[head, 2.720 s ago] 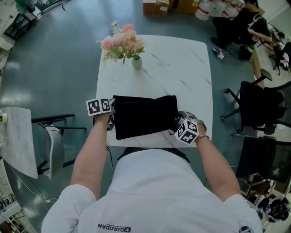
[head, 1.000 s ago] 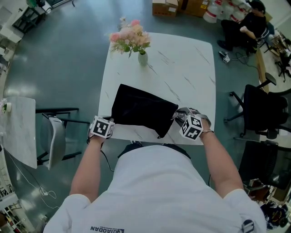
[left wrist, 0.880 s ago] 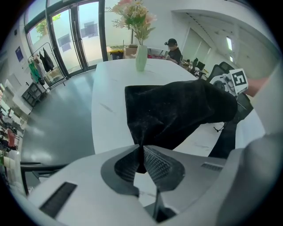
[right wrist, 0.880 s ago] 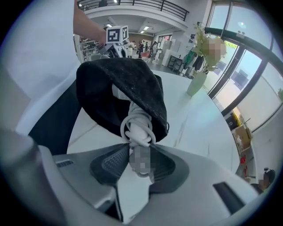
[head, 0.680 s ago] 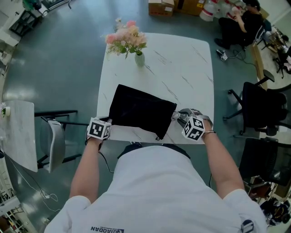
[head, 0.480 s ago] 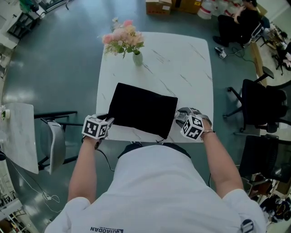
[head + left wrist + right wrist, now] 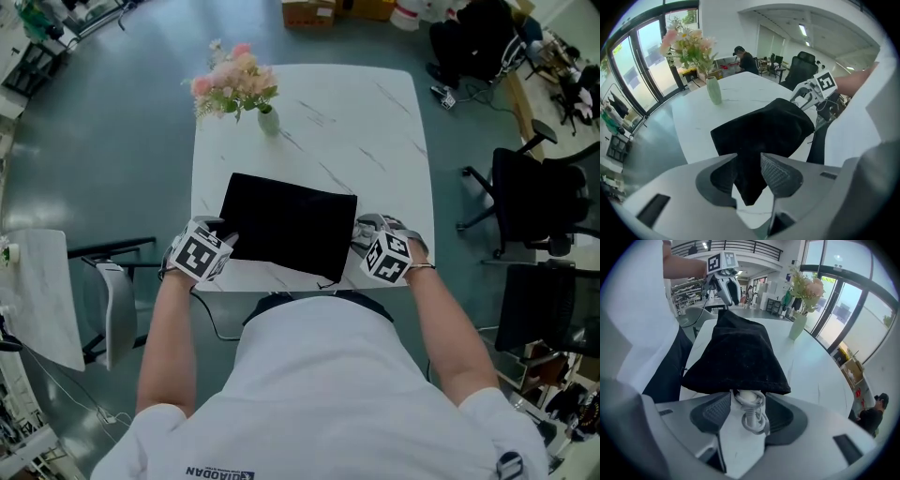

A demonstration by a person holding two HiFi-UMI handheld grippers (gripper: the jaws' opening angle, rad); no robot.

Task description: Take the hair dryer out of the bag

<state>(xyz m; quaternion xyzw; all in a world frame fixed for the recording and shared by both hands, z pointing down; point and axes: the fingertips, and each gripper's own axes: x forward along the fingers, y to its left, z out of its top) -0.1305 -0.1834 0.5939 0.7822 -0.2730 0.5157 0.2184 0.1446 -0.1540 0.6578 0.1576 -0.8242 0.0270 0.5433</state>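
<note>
Our grippers point steeply down at the ends of the black bag (image 7: 286, 225). The left gripper (image 7: 225, 236) has just opened round a corner of it. The right gripper (image 7: 362, 234), also just opened, straddles a white cord (image 7: 751, 414).

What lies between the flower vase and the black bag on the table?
Nothing: the head view shows only bare white marble tabletop between the vase and the black bag.
</note>
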